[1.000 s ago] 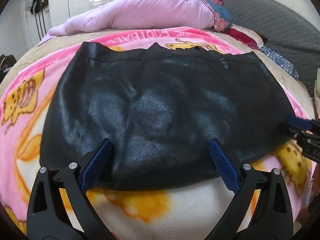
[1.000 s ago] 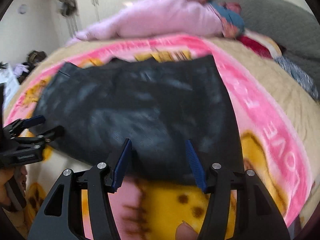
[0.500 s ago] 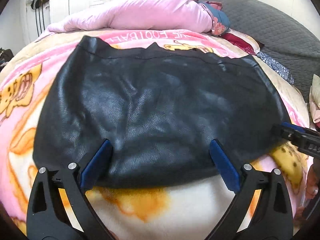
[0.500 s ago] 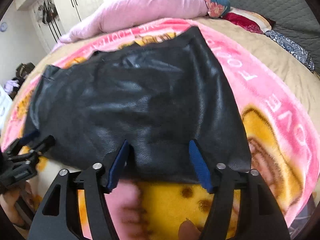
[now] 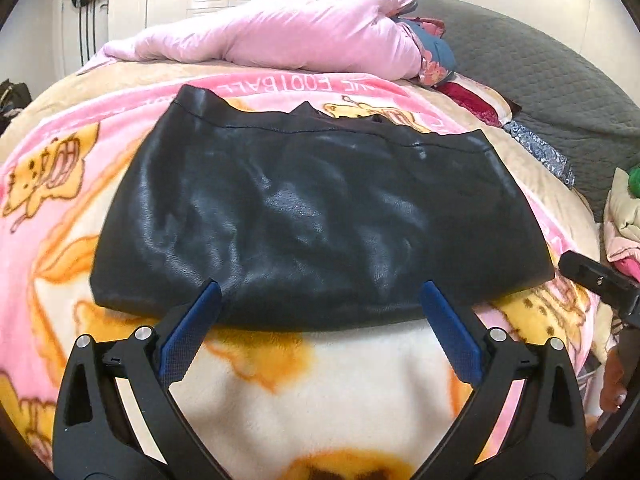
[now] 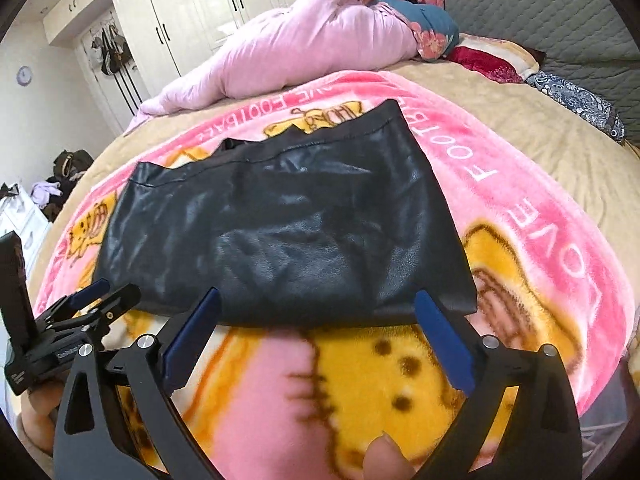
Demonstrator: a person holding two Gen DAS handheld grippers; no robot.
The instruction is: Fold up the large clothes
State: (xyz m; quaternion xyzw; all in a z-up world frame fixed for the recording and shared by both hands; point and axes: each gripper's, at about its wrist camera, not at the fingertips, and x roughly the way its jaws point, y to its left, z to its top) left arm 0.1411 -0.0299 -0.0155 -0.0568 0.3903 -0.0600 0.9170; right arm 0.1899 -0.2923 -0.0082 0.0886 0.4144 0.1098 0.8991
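Over the black garment (image 5: 320, 220), both hand-held grippers hang spread, empty.

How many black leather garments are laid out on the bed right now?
1: the folded black leather garment lies flat on the pink cartoon fleece blanket, just ahead of both open claws. Layers folded beneath it, or other garments out of view, may be hidden.
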